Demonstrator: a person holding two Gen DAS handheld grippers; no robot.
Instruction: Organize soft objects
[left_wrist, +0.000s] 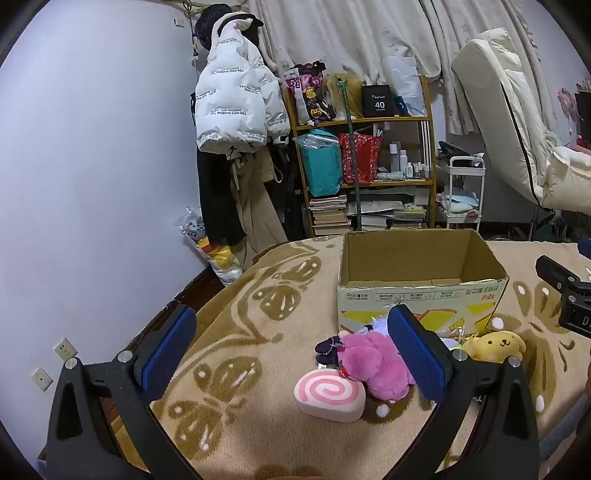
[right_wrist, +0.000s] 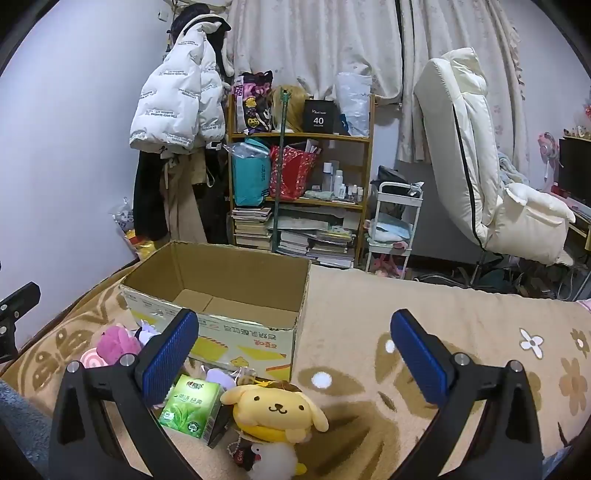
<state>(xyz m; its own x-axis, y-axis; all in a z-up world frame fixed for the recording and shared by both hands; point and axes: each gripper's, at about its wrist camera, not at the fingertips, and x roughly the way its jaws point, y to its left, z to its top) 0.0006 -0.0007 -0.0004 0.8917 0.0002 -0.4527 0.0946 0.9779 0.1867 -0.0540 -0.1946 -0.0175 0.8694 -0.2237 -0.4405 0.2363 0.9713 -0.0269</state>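
Both grippers, left (left_wrist: 291, 354) and right (right_wrist: 295, 354), hang wide open and hold nothing above my blanket (right_wrist: 461, 325).
Soft toys lie just before the empty box (right_wrist: 221, 280): swirl cushion (left_wrist: 330, 394), pink plush (left_wrist: 373, 362), yellow dog (right_wrist: 275, 406). I should straddle one toy fully, squeeze its middle, then lift over the rim.

We found the cardboard box (left_wrist: 421, 291) standing on the blanket (left_wrist: 258, 321), with the bookshelf (left_wrist: 364, 155) behind it and the hanging jacket (left_wrist: 236, 103) to the shelf's left. Before the box lay the soft objects: the plush toy (left_wrist: 373, 363) touching the swirl cushion (left_wrist: 328, 393) in front of it, and, further right, the dog plush (right_wrist: 275, 408) just beside the tissue pack (right_wrist: 192, 410) on its left. The reclining chair (right_wrist: 476, 155) stood behind, right of the shelf.
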